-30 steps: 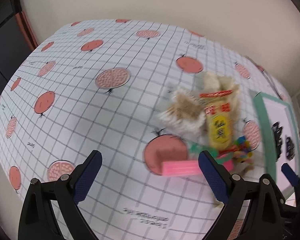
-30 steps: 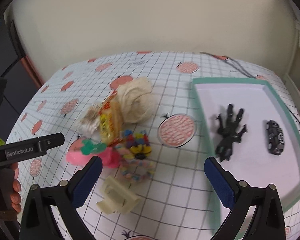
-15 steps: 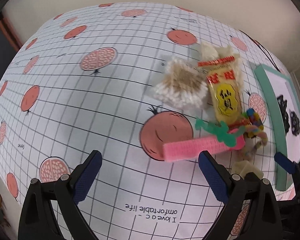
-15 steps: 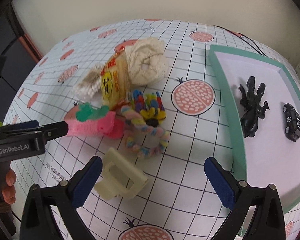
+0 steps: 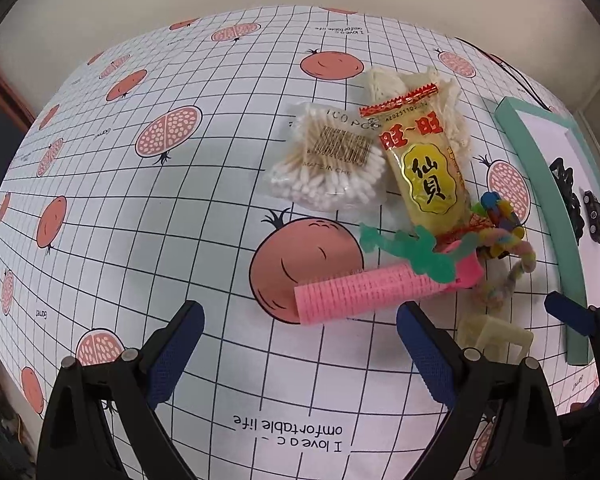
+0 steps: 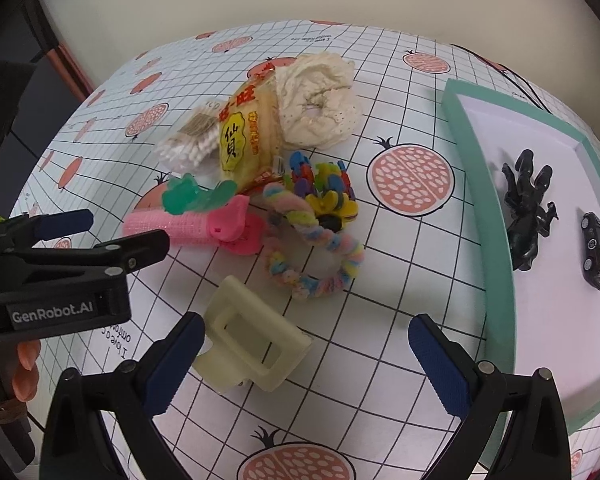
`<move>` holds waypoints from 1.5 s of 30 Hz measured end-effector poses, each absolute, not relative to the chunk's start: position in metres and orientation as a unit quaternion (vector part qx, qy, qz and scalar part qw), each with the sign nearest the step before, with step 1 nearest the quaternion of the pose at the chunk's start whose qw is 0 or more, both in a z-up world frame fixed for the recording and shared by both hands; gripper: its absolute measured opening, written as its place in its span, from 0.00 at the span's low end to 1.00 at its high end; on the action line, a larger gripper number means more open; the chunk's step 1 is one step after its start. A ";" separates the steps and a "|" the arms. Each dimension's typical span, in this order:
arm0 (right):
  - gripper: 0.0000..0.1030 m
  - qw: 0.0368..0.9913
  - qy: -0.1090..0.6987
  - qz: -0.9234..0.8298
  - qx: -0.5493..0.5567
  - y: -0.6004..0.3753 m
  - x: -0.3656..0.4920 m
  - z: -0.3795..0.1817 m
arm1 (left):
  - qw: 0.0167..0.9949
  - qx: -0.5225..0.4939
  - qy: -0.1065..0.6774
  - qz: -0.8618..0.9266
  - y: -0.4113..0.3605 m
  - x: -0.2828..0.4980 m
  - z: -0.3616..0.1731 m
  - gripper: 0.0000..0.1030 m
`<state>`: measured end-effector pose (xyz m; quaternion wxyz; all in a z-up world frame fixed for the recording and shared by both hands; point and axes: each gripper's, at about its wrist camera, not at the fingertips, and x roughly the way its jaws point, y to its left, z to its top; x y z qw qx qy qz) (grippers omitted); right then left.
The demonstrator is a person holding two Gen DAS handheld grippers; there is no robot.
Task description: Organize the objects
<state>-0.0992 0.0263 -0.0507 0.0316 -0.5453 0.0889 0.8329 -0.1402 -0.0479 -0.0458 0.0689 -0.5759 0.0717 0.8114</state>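
A heap of small things lies mid-table: a pink hair roller, a green clip, a yellow snack packet, a bag of cotton swabs, a cream scrunchie, a pastel twisted ring and a cream hair claw. My left gripper is open just short of the pink roller. My right gripper is open, its left finger beside the cream claw.
A teal-rimmed white tray stands at the right, holding a black toy figure and a black toy car. The tablecloth is a grid with pomegranate prints. A person's fingers hold the left gripper's handle.
Both grippers have come lower and closer to the heap. The pink roller now lies just ahead of my left fingers, and the cream claw sits by my right gripper's left finger.
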 end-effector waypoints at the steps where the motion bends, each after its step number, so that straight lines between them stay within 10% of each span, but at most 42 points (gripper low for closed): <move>1: 1.00 0.031 0.086 0.833 -0.546 0.025 -0.099 -0.051 | 0.068 -0.574 0.072 0.813 -0.047 -0.140 -0.045 0.94; 17: 1.00 0.045 0.054 0.824 -0.562 0.024 -0.101 -0.054 | 0.074 -0.555 0.078 0.825 -0.042 -0.141 -0.042 0.94; 36: 0.73 0.045 0.077 0.821 -0.564 0.049 -0.097 -0.047 | 0.116 -0.524 0.153 0.830 -0.015 -0.135 -0.048 0.94; 45: 0.73 0.046 0.080 0.821 -0.564 0.054 -0.095 -0.046 | 0.144 -0.513 0.225 0.816 0.005 -0.126 -0.054 0.63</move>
